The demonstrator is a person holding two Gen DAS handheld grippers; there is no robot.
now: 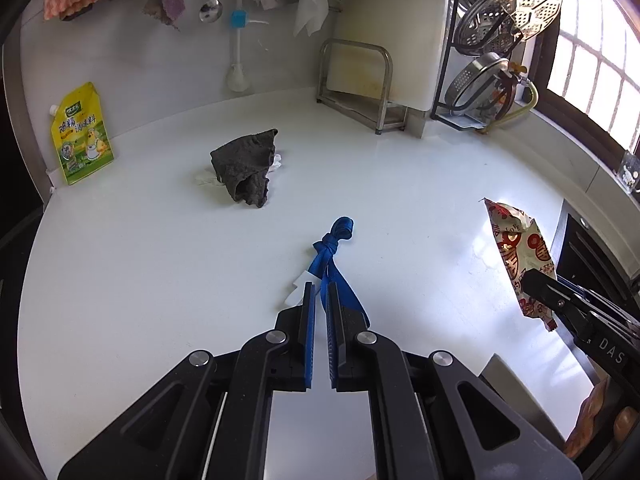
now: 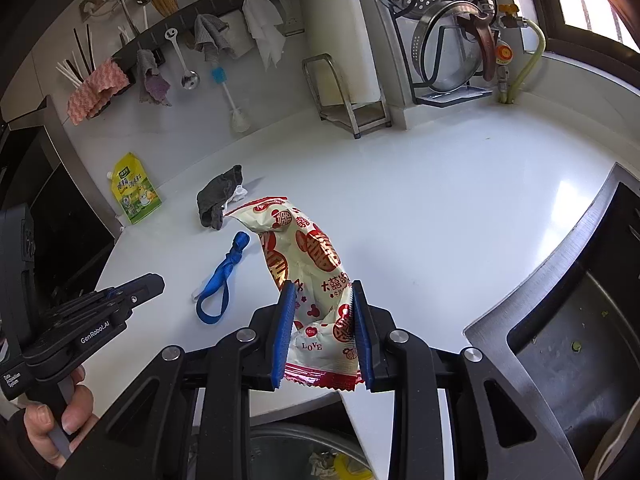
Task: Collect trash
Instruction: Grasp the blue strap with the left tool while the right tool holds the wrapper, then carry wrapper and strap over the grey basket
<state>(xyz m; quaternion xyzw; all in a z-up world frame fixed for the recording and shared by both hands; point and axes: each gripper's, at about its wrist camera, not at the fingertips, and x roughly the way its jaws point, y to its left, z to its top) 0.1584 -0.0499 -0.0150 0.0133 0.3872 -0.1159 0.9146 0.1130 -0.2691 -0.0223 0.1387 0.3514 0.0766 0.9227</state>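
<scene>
1. the left gripper (image 1: 319,292) has its blue pads nearly together, pinching a blue strap (image 1: 332,252); the strap's knotted end sticks out ahead of the tips, and a loop of it runs back along the right-hand finger.
2. in the right wrist view the same strap (image 2: 224,276) shows as a loop with a knot at its far end, seen against the white counter (image 2: 440,220); whether it rests on the surface or hangs just above it cannot be told.
3. a small white scrap (image 1: 296,288) shows just left of the left gripper's tips, beside the strap.
4. the right gripper (image 2: 322,288) stands at a narrow gap, its pads pressed on both sides of a red-and-cream snack wrapper (image 2: 312,264); the wrapper rises out of the fingers and curls over to the left at its top.
5. from the left wrist view that wrapper (image 1: 516,248) is held up at the right edge, above the counter.
6. a hand (image 2: 52,428) grips the left gripper's handle at the lower left.
7. farther back a crumpled dark cloth (image 1: 246,168) lies on the counter over a bit of white tissue (image 1: 276,162).
8. a yellow-green seasoning pouch (image 1: 80,136) leans at the back left wall.
9. below the counter edge, a bin (image 2: 320,456) holds some crumpled waste.
</scene>
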